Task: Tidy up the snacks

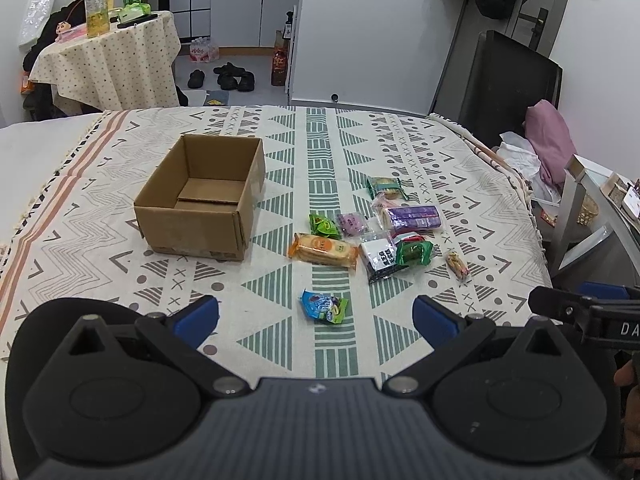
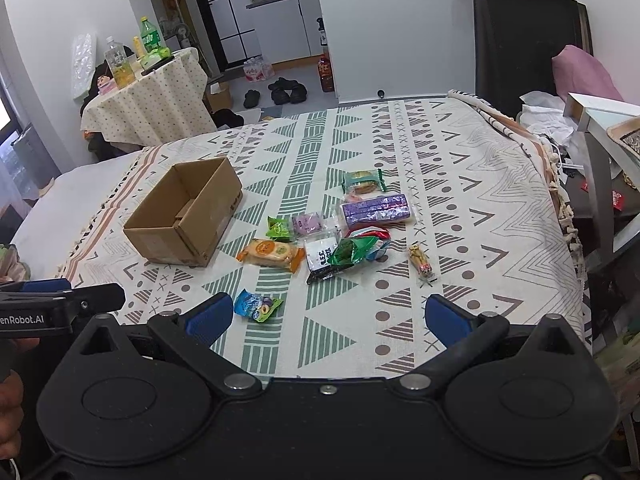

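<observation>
An open, empty cardboard box (image 1: 204, 196) (image 2: 186, 216) stands on the patterned tablecloth (image 1: 320, 136). To its right lie several wrapped snacks: an orange cracker pack (image 1: 323, 249) (image 2: 271, 254), a long purple pack (image 1: 412, 217) (image 2: 376, 209), a black-and-white pack (image 1: 378, 258), a green pack (image 1: 414, 252) and a thin stick snack (image 1: 457, 265) (image 2: 422, 263). A blue-green packet (image 1: 324, 306) (image 2: 256, 305) lies nearest. My left gripper (image 1: 316, 318) is open and empty just in front of that packet. My right gripper (image 2: 328, 318) is open and empty, with the packet beside its left finger.
A small round table (image 1: 108, 60) with bottles stands at the back left. A black chair (image 1: 508, 80) and a pile of clothes (image 1: 540, 148) are at the right. Shoes lie on the floor beyond the table's far edge.
</observation>
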The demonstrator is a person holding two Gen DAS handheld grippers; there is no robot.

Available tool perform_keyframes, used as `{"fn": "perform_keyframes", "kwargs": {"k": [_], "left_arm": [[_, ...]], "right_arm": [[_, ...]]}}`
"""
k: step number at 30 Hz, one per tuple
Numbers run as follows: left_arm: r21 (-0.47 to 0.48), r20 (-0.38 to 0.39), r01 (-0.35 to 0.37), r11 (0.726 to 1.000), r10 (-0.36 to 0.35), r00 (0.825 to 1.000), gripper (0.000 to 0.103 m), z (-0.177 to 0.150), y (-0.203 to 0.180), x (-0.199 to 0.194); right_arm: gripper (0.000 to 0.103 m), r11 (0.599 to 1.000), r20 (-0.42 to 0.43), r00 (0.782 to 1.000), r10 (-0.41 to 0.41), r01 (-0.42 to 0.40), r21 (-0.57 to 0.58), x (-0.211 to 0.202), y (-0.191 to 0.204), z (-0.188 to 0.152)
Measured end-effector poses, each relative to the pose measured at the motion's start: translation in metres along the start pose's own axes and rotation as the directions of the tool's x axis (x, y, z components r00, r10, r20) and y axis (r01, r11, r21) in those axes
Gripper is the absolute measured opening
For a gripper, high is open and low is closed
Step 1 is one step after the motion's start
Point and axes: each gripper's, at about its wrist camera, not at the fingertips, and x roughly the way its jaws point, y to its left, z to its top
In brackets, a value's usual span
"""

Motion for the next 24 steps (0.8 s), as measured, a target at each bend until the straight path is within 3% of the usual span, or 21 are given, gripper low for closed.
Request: {"fn": "perform_keyframes", "kwargs": {"k": [24], "left_arm": [[-0.002,0.006,-0.004,1.0,0.004,1.0,0.103,0.0009,0.0013,0.0006]], "right_arm": [[0.103,1.0,0.001,1.0,-0.003,0.003,-0.003,0.0012,0.004,-0.0008]]}}
